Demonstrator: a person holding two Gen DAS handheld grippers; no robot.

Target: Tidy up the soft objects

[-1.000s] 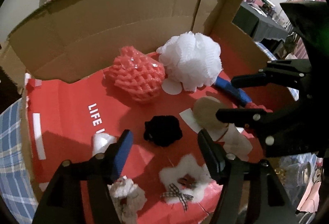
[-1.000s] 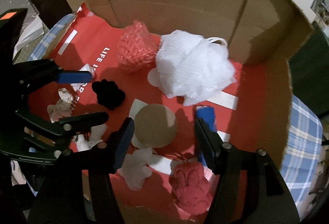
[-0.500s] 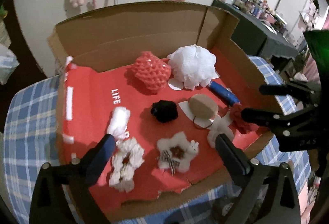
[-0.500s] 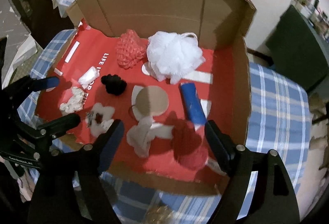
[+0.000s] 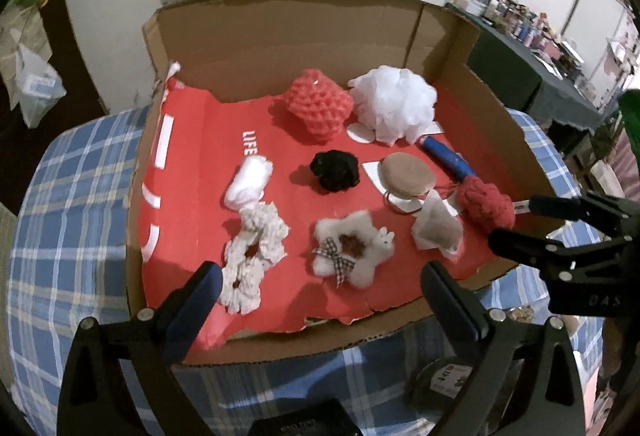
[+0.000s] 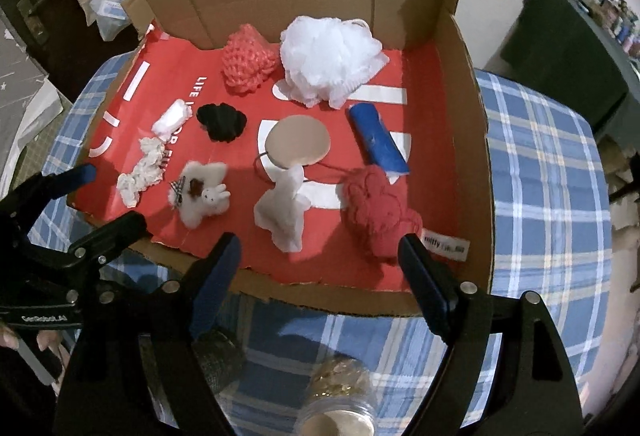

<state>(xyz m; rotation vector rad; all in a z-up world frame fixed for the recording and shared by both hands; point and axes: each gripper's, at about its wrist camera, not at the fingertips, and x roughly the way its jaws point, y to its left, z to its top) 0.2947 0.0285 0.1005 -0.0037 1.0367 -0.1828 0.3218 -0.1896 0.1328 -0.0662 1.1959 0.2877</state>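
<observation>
A cardboard box point(image 5: 496, 140) with a red floor is seen on a blue checked cloth point(image 5: 76, 204), and the soft things are laid inside it apart from one another, which reads as a sorted display rather than a heap.

At the left, a small white roll point(image 5: 249, 183) lies beside a white frilled scrunchie point(image 5: 253, 256), the pale things being kept to that side. Toward the middle, a black scrunchie point(image 5: 335, 170) is set alone, with a white star-shaped hair clip point(image 5: 352, 247) nearer the front edge. The bulky pieces, a pink mesh puff point(image 5: 318, 106) and a white bath puff point(image 5: 394, 102), are placed at the back wall, probably so that they hide nothing smaller. Further right, a round tan pad point(image 5: 407, 174) rests on white paper, with a folded white piece point(image 5: 436, 230) just in front of it, a blue roll point(image 5: 446, 156) lying slantwise toward the side wall, and a red knitted piece point(image 5: 486, 205) near the front right corner.

The left gripper point(image 5: 320, 286) is held wide over the front edge with nothing between its fingers. The right gripper point(image 6: 320, 258) is likewise spread and empty, hanging above the front rim near the red knitted piece. Both claws have just been opening, and both are clear of the box, so the arranging is judged finished or nearly so.
</observation>
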